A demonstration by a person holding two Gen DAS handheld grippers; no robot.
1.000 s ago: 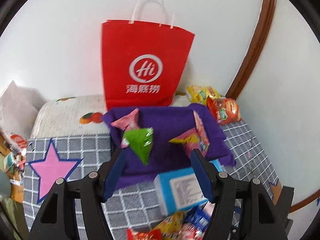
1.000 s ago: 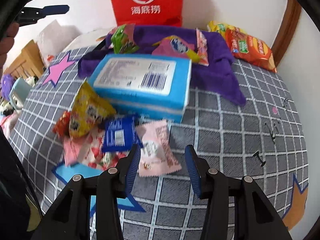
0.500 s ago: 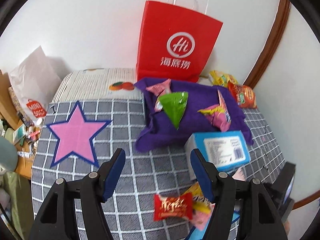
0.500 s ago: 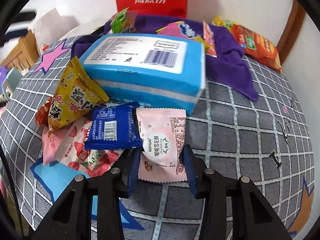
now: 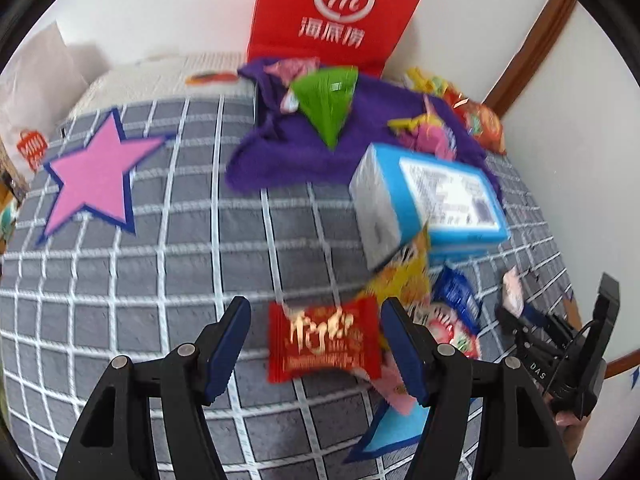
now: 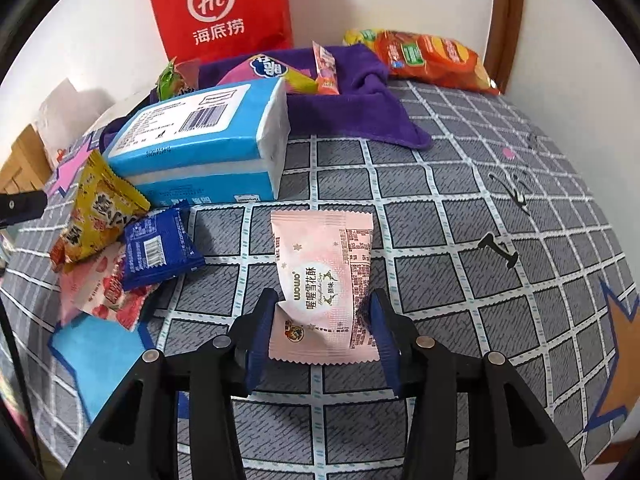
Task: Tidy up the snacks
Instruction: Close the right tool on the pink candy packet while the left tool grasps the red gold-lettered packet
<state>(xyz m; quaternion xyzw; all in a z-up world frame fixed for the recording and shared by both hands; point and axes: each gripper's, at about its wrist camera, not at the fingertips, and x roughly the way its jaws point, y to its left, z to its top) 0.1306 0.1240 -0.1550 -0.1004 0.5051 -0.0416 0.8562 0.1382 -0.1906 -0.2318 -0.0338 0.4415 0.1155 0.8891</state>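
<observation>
right wrist: pink packet (image 6: 324,280) lengthwise, apparently away from jaws

Both grippers close in on snack packets

The left gripper (image 5: 315,334) now frames the red packet (image 5: 323,342) at lower centre; the pink packet (image 6: 325,285), pulled clear of the blue packet (image 6: 160,249), sits between the opening right gripper (image 6: 322,326).

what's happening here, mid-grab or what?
Snack sorting on a grey checked cover. The right gripper straddles a pink packet, jaws opening, its lower edge crumpled between the pads. The left gripper is open around a red packet, not gripping. Several snacks already lie on the purple cloth by the red bag.
</observation>
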